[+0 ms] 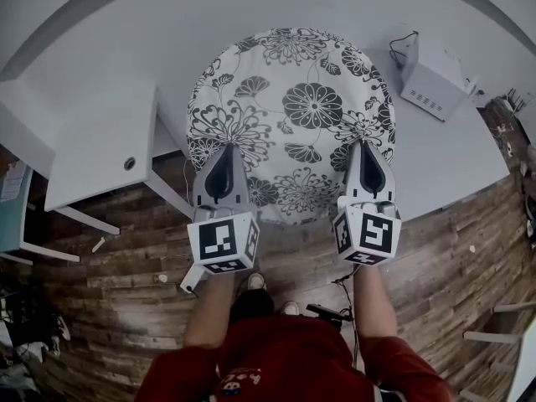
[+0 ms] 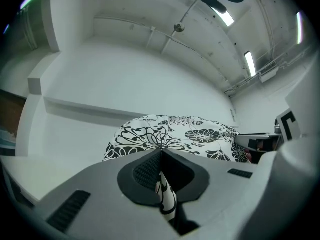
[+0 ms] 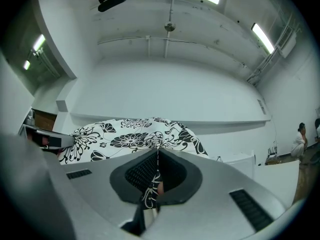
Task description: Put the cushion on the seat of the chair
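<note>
Far left: a white desk (image 1: 100,153), flat and square-cornered, smooth on top, with one small round grommet (image 1: 129,163) and thin white legs. Beneath it, a floor (image 1: 126,249) of rough, weathered wood planks.

Next along: the left gripper (image 1: 224,153), grey moulded plastic tapering to a point, with dark ribbed pads. Pinched shut on the near-left rim of the cushion (image 1: 293,115), with a fold of printed cloth squeezed flat between the pads. Behind the jaws, a cube (image 1: 223,241) faced with black-and-white square markers.

Centre: the cushion itself, round and soft, white fabric printed with black chrysanthemum-like blooms and curling leaves. Held only by its near rim, one gripper at each side, in front of a smooth, pale curved surface (image 1: 126,48).

Then the right gripper (image 1: 367,153), same grey build, likewise closed on the near-right rim, a thin strip of patterned cloth nipped between its ribbed pads. Behind it, a second marker cube (image 1: 366,234).

Far right, beyond the cushion: a boxy white unit (image 1: 431,86) with a row of vent slots and a thin dark cable, resting on the pale surface.
</note>
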A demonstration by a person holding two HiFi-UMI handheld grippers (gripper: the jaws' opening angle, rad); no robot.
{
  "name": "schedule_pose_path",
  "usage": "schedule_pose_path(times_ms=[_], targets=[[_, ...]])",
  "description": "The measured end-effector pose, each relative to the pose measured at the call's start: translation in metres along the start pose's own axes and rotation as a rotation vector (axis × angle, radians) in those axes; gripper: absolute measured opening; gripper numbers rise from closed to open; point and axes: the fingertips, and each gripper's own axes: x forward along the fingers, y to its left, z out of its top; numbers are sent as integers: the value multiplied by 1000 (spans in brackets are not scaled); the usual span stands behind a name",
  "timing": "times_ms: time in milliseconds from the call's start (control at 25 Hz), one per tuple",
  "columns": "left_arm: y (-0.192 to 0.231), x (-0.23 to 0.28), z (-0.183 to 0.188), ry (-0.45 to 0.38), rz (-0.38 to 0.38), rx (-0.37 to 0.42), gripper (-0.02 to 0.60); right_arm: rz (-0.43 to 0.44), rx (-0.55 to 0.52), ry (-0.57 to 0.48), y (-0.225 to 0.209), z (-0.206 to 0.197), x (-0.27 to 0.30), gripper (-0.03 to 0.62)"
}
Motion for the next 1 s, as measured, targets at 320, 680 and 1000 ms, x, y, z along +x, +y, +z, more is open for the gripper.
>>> schedule_pose_path(times_ms=[320,680,1000], targets=[[2,2,-3,-32,-10,12,28,-5,-13,-30,2,-4,0,28],[2,2,-1,-39,-19,-7,28,-16,-10,-24,2,-3,-1,28],[1,1,-1,-33,-12,-19,28,-12,-9,-13,1,-3,0,28]])
